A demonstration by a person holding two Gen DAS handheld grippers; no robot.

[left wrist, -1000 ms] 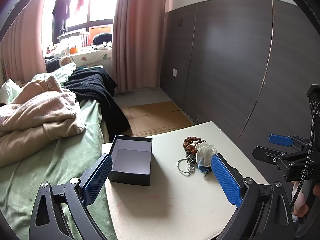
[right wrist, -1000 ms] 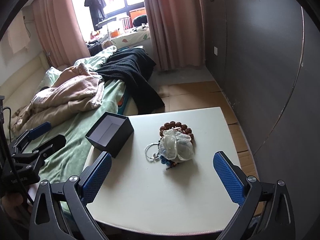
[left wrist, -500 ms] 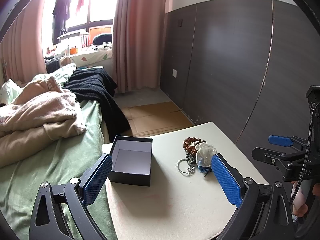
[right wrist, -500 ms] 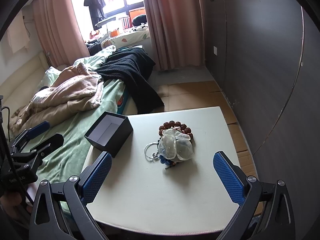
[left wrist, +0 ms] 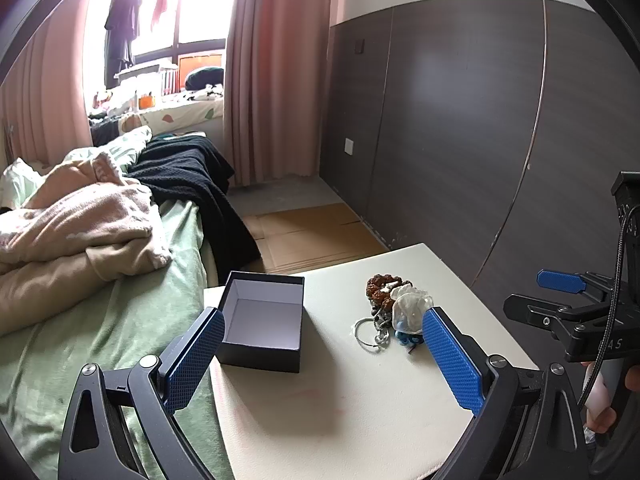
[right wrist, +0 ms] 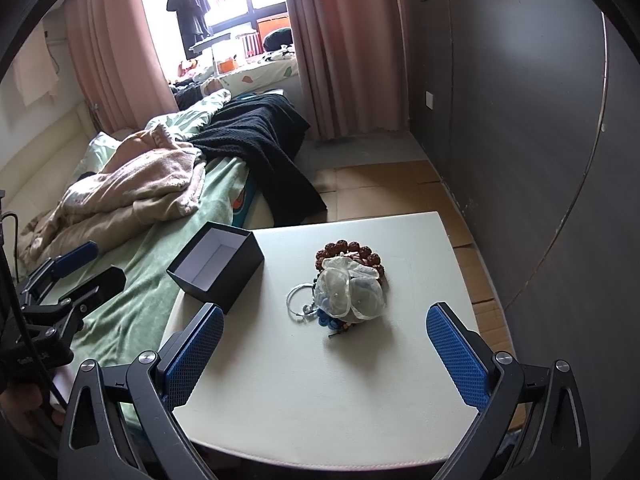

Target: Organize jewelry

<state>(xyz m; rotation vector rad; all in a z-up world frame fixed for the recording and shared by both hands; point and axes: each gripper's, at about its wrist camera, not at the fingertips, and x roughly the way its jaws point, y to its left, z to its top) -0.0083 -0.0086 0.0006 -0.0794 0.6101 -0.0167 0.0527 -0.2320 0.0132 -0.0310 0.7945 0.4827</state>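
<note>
Sizing Up a Tangled Heap of Jewelry Beside an Empty Box

Both tools hover above the white table (right wrist: 360,392) with nothing between their pads. The left gripper (left wrist: 320,356) stands spread wide, one blue pad near the box and the other near the pile; the right gripper (right wrist: 326,354) is likewise spread wide and hangs back from the jewelry, which lies ahead of it near the table's middle.

The jewelry pile (right wrist: 344,288) sits as one loose heap, well apart from the dark box (right wrist: 216,266), which stands with no lid on at the table's edge next to the bed (right wrist: 132,280) and shows a bare pale interior. Nothing looks sorted yet.

On top lies a translucent flower-like piece (right wrist: 350,290); it looks thin and light, and probably crushable, so a gentle pinch at its edge or base would suit it better than a squeeze across the petals. Under it curls a brown bead bracelet (right wrist: 348,250), which should be the sturdiest item: chunky, rough beads offer the pads good purchase, though the strand will likely sag and swing when lifted. A silver ring-shaped hoop (right wrist: 298,300) rests flat at the pile's box side; smooth thin metal lying flush on the table may slip, so catching it across its wire seems wise. Blue beads (right wrist: 326,320) peek out below, and whether they are tangled with the rest cannot be told, so one lift may drag neighbours along.
</note>
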